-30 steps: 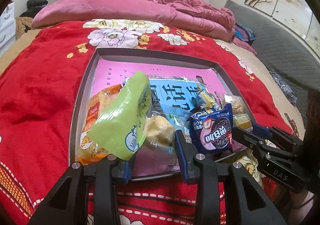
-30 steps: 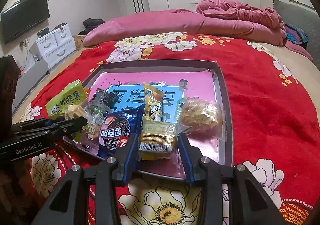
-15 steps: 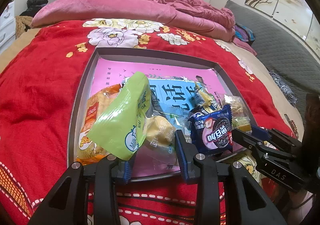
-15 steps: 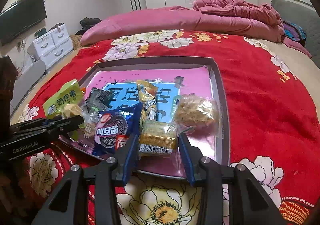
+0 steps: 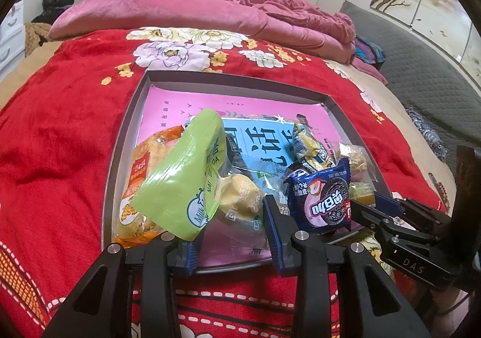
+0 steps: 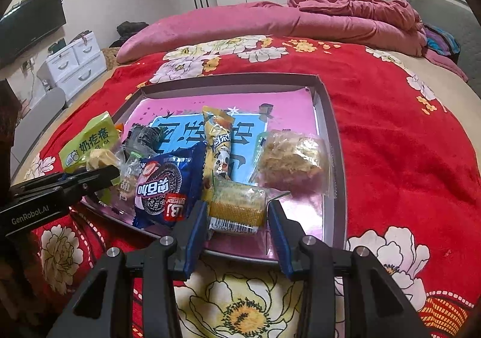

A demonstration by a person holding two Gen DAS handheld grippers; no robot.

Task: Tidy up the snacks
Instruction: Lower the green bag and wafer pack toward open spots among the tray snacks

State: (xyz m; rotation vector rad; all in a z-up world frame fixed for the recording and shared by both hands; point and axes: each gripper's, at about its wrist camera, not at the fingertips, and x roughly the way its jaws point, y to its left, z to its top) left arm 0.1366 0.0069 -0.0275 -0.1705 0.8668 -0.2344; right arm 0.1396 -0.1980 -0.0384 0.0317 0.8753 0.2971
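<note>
A grey tray (image 5: 126, 139) with a pink and blue liner lies on the bed and holds several snack packs. My left gripper (image 5: 231, 240) is shut on a clear packet with a yellow pastry (image 5: 237, 199). A green milk-snack pack (image 5: 183, 175) leans upright against its left finger, over an orange bag (image 5: 144, 166). My right gripper (image 6: 237, 226) is shut on a yellow wafer packet (image 6: 237, 208) at the tray's near edge. A blue cookie pack (image 6: 162, 184), a yellow stick snack (image 6: 218, 139) and a clear crumbly-cake packet (image 6: 291, 157) lie beside it.
The tray sits on a red floral blanket (image 6: 390, 133), with a pink duvet (image 6: 270, 22) bunched behind it. White drawers (image 6: 75, 64) and a TV (image 6: 30, 25) stand at the left. A grey quilted surface (image 5: 421, 61) runs along the right of the bed.
</note>
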